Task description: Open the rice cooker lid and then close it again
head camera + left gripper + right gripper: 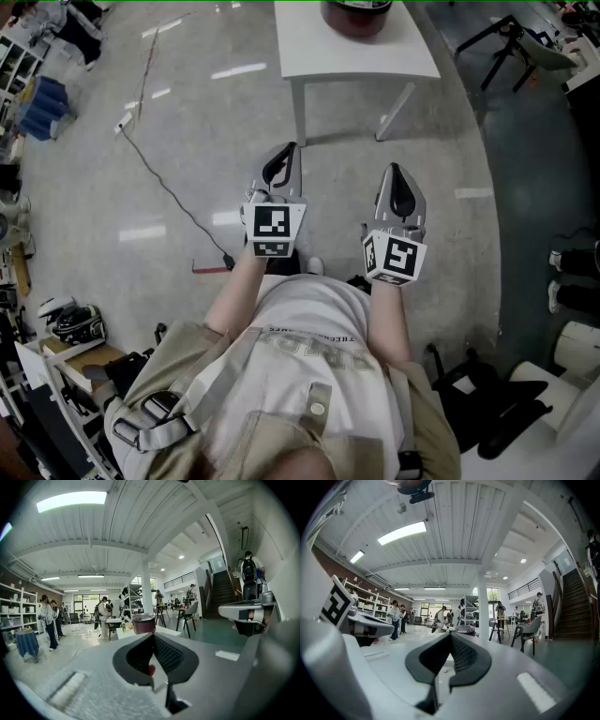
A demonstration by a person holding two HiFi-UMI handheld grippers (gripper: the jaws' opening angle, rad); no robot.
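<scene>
Left gripper (pixel 287 157): jaws clenched together, nothing between them; held in front of the person's chest
Right gripper (pixel 395 174): jaws clenched together, empty; just right of the left one, not touching it
Rice cooker (pixel 356 13): dark red, lid looks down; stands on the far white table (pixel 319 52), cut off by the far frame edge
Table near edge: well apart from both grippers
Room to move: bare grey floor (pixel 342 178) between grippers and table; black cable (pixel 159 178) trails across the floor at left

Closed left gripper (pixel 289 150) and closed right gripper (pixel 395 170) before white table (pixel 375 56) with rice cooker (pixel 356 17).
</scene>
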